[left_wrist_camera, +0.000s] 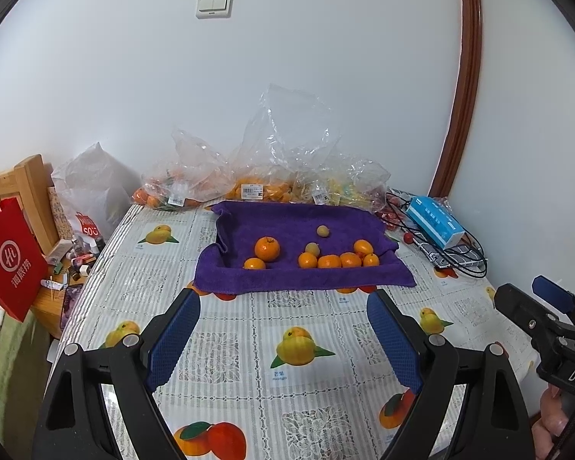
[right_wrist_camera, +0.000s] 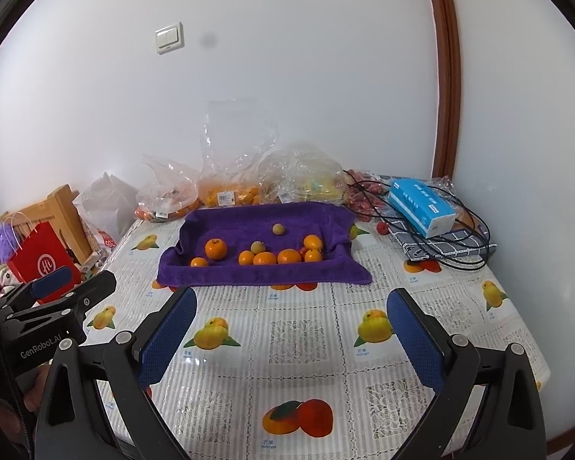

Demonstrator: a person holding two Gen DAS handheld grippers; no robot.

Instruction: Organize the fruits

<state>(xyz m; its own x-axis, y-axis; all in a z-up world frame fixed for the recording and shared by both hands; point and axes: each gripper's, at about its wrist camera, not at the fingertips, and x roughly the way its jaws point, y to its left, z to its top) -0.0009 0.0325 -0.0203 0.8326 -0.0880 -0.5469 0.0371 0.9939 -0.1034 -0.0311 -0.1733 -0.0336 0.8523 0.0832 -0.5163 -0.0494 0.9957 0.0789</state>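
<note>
While both tools hover above the fruit-print tablecloth [left_wrist_camera: 226,349], the left gripper [left_wrist_camera: 283,329] fills the lower part of the left wrist view with its blue-padded fingers [left_wrist_camera: 172,341] spread wide and nothing between them. The right gripper [right_wrist_camera: 291,329] occupies the lower part of the right wrist view in the same released posture, pads [right_wrist_camera: 414,337] well apart and empty. Each tool also appears in the other's view: the right gripper at the lower right edge of the left wrist view, the left gripper at the lower left edge of the right wrist view.

Just beyond the fingertips, at frame centre, lies a purple towel [left_wrist_camera: 287,280] with raised, folded edges. On it rest the fruits: a large orange [left_wrist_camera: 266,248] left of centre, a smaller orange [left_wrist_camera: 254,264] just in front of it, a row of small oranges [left_wrist_camera: 329,261] along the near fold toward the right, and two pale round fruits [left_wrist_camera: 323,231] behind that row.

Behind the towel, against the white wall, clear plastic bags [left_wrist_camera: 249,184] hold more orange and yellow fruit. At centre right sits a blue tissue box [left_wrist_camera: 435,222] amid black cables [left_wrist_camera: 464,264], with small red fruits [right_wrist_camera: 381,227] near it. At the left edge stand a red paper bag [left_wrist_camera: 7,257] and a wooden chair [left_wrist_camera: 30,188].
</note>
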